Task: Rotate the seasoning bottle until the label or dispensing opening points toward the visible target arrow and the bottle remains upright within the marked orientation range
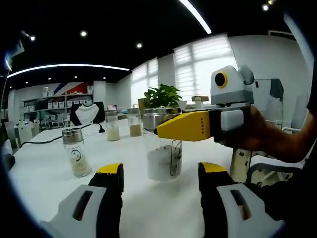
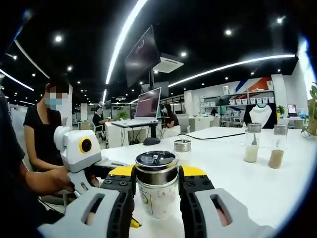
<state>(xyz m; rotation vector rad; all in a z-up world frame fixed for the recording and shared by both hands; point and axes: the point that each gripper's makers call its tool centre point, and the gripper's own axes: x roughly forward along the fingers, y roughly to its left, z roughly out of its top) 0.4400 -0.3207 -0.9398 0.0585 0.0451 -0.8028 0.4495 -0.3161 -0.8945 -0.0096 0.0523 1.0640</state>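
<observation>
Right gripper (image 2: 156, 191) pinches the upright seasoning bottle (image 2: 156, 186) on the white table (image 2: 237, 183); left gripper (image 1: 161, 173) spread.

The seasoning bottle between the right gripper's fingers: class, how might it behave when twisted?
The seasoning bottle looks like stiff, clear glass, so probably slippery and breakable. It is roughly half full, so likely bottom-heavy, steady upright. The right gripper clamps its round body, which may spin between the fingers.

1. The clear glass seasoning bottle (image 2: 156, 186) with a shiny metal cap stands upright on the white bench (image 2: 257, 188).
2. It holds pale, whitish granules filling most of the body.
3. The cap top is dark with small dispensing holes.
4. A printed label shows faintly on its side (image 1: 165, 159).
</observation>
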